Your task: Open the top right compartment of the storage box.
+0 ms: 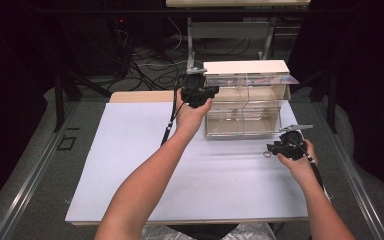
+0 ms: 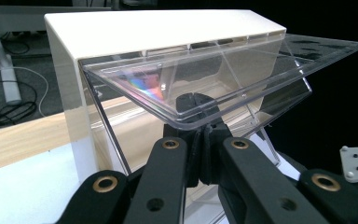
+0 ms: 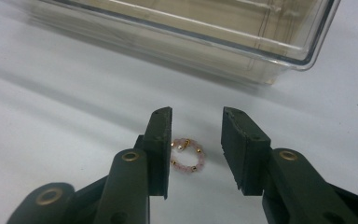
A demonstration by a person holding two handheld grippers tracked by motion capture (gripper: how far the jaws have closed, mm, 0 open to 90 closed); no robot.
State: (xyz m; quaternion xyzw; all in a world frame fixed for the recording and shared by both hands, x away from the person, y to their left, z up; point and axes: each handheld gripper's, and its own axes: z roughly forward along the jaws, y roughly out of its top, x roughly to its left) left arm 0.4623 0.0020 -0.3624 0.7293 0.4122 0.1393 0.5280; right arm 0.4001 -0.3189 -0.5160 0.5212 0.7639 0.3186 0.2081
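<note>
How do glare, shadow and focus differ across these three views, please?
High view: a dark surround, the white table sheet evenly lit, the clear box showing faint reflections. Left gripper view: a rainbow glint on the clear lid, with the near jaws soft. Right gripper view: the bead ring slightly blurred, with a soft shadow under the box.

Place: a lab-style recording bench, not a home.
Landmark: white table top [image 1: 145, 165], bare and flat, laid on a wood board [image 1: 135, 96] whose edge shows at its far side.
Around the table top: metal frame rails [image 1: 35, 170] run along its left and right sides.
Beyond its far edge: loose black and white cables [image 1: 150, 65] on the floor, and a metal stand [image 1: 230, 31].
To both sides: dark curtains [image 1: 10, 60] close the space in.
</note>
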